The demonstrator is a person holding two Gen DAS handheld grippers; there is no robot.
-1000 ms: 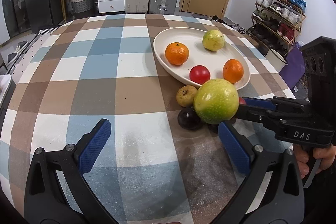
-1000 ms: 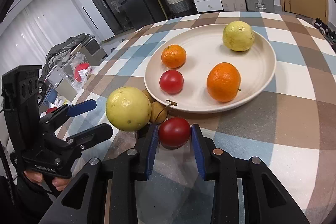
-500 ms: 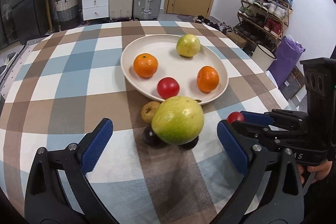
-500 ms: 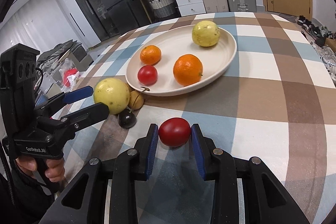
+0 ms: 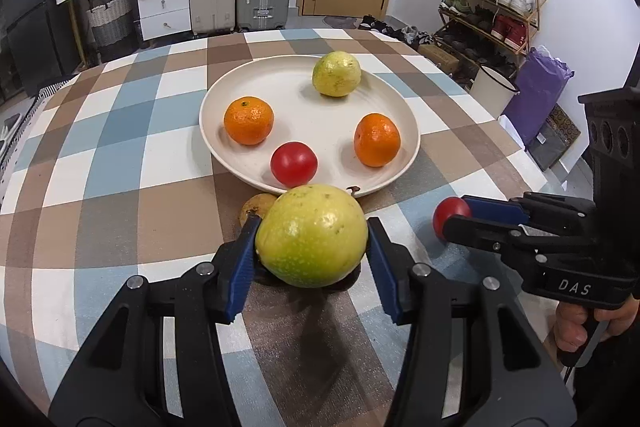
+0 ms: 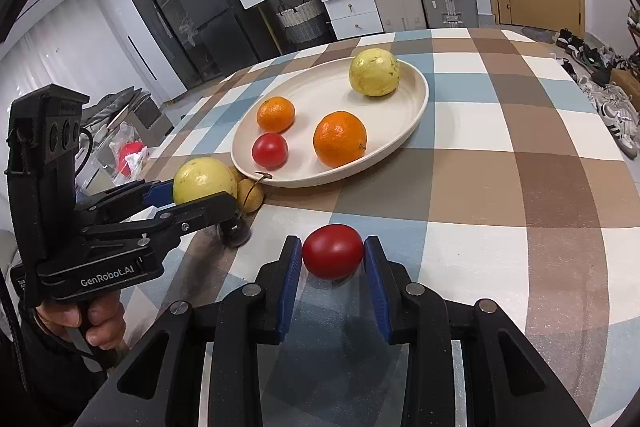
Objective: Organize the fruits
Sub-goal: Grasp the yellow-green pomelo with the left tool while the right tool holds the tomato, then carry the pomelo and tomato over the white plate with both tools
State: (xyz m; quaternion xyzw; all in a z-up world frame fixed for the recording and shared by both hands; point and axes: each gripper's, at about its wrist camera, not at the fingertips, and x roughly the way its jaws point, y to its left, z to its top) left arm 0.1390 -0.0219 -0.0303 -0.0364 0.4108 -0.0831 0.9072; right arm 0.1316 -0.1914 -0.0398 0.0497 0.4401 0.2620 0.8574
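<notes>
Both tongs grip fruit just short of the plate (image 5: 408,155), prob. to load it w/ the rest: left tongs (image 5: 311,239) closing on the guava (image 5: 312,235), right tongs (image 6: 332,259) clamped on the tomato (image 6: 332,251).

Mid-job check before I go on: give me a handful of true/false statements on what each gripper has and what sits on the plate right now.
1. The left gripper has the big green-yellow fruit between its fingers. True; its jaws are closing on it.
2. The right gripper is empty. False: it is shut on a red tomato.
3. The plate holds four fruits. True: two oranges, a tomato and a green-yellow fruit.
4. The small brown pear lies on the plate. False: it lies on the tablecloth beside the rim.
5. The plate holds two tomatoes. False: only one.
</notes>
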